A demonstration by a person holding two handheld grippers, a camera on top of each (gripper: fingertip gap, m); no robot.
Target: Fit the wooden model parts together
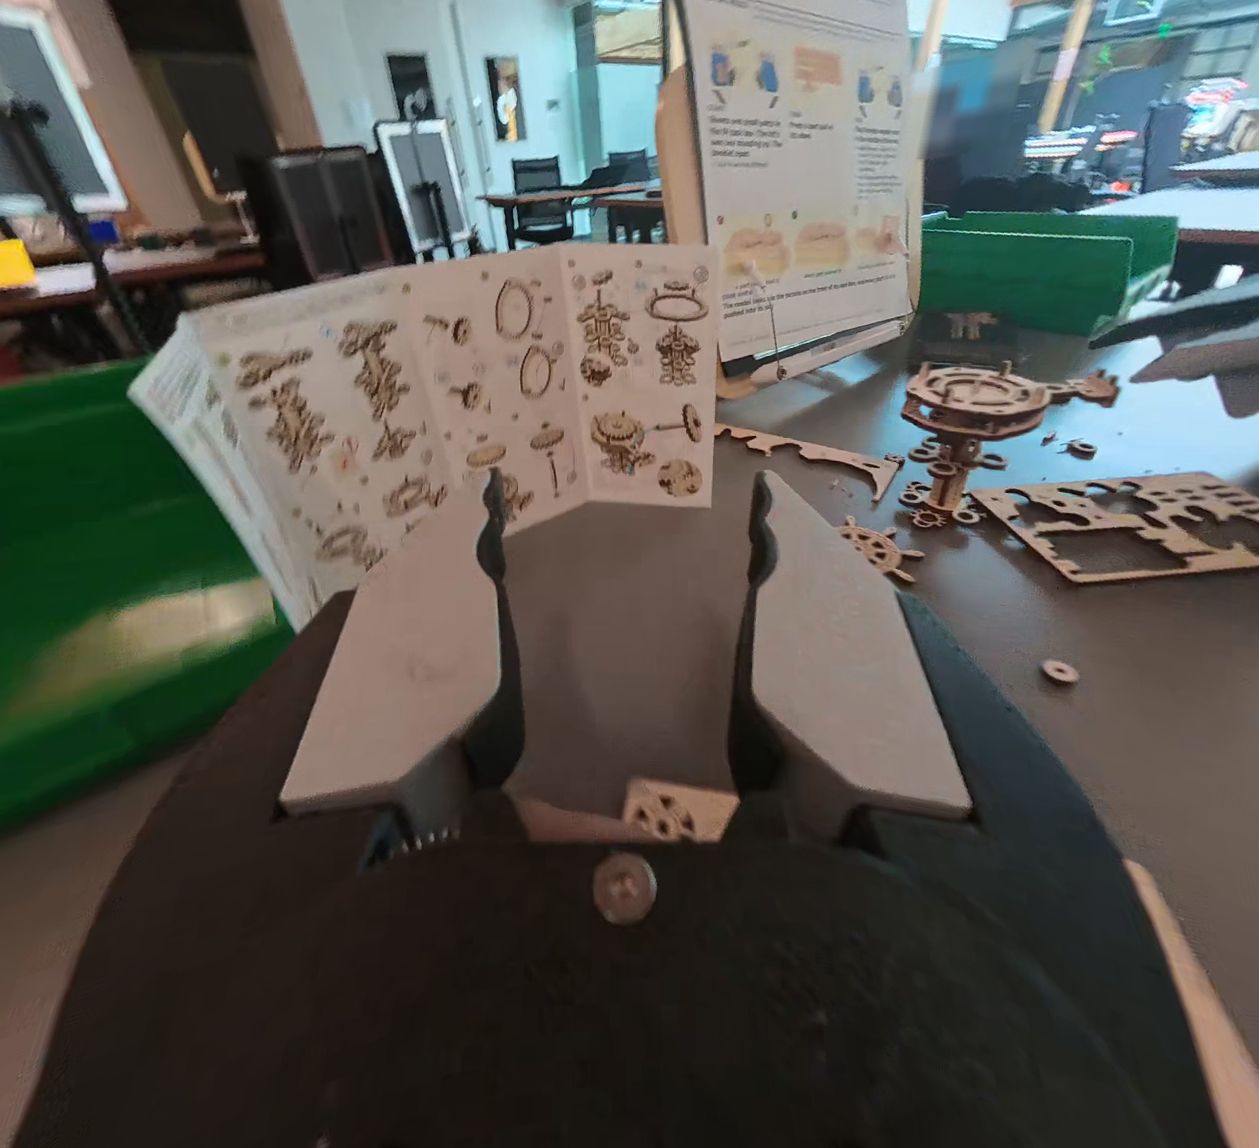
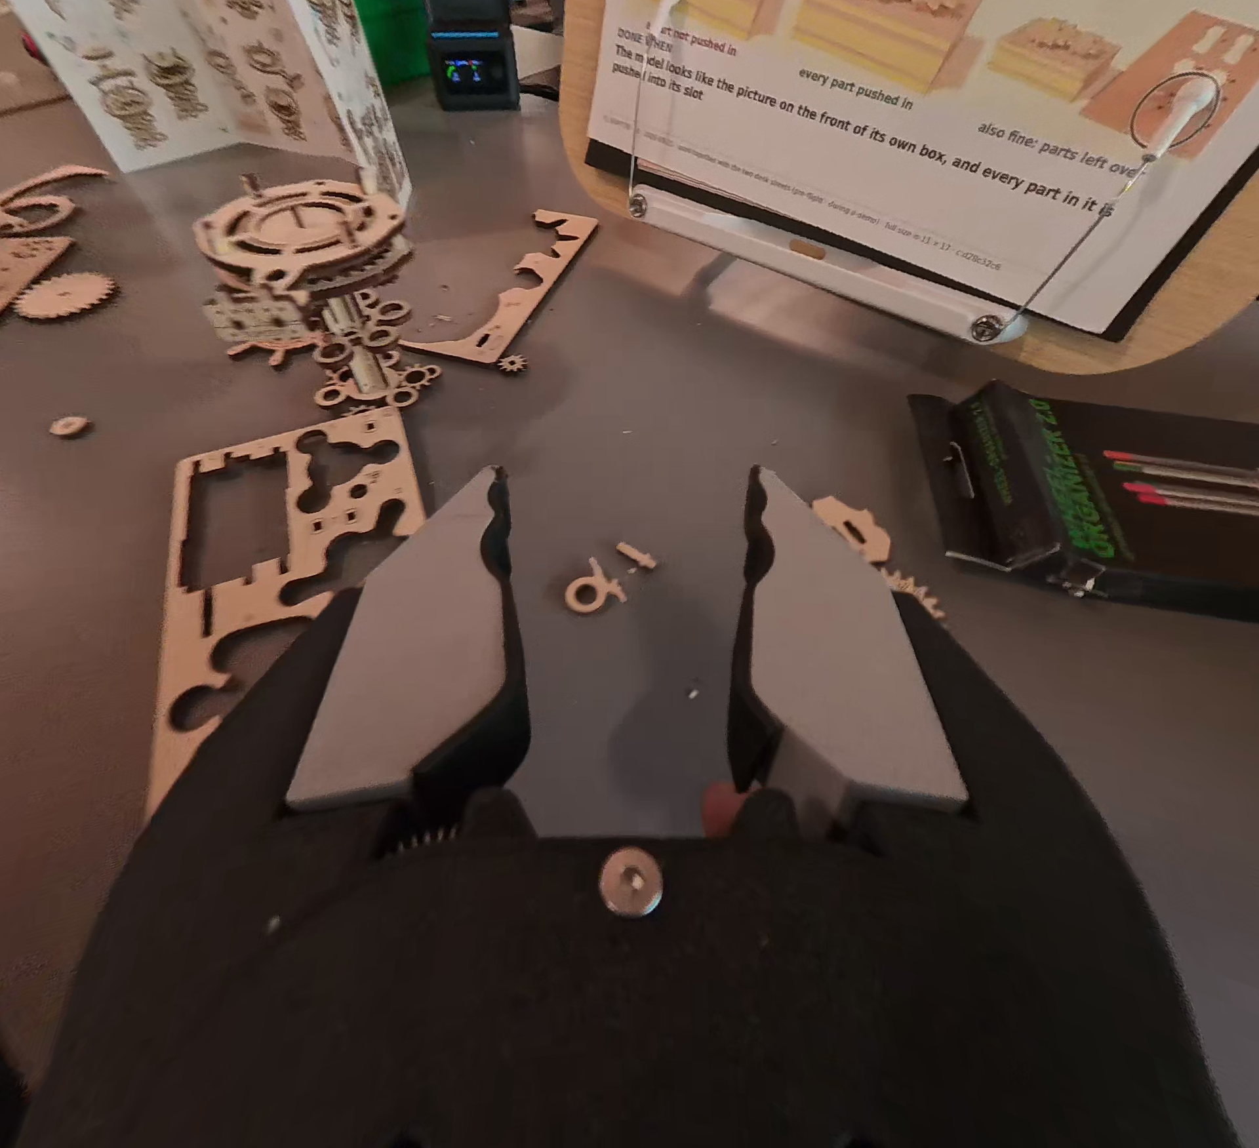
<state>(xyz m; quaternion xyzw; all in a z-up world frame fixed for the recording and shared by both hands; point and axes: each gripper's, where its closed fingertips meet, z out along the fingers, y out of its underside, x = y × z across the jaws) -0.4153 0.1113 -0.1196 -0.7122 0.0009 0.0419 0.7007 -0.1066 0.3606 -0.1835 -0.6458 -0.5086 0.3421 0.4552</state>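
Below, two small wooden bits (image 2: 606, 580) between open right gripper (image 2: 627, 482)

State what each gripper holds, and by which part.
Nothing. The left gripper is open in the air; the right gripper is open above a small ring piece on the table.

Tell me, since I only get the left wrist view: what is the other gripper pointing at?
Observer: The right gripper points down at a small ring-shaped wooden piece lying on the table, in line with the gap between its fingers.
Operator: Is it gripping anything?
Observer: No, its jaws stand open with nothing between them.
Operator: Any loose parts that I miss?
Observer: A toothed wooden gear lies flat on the table, left of the half-built model.
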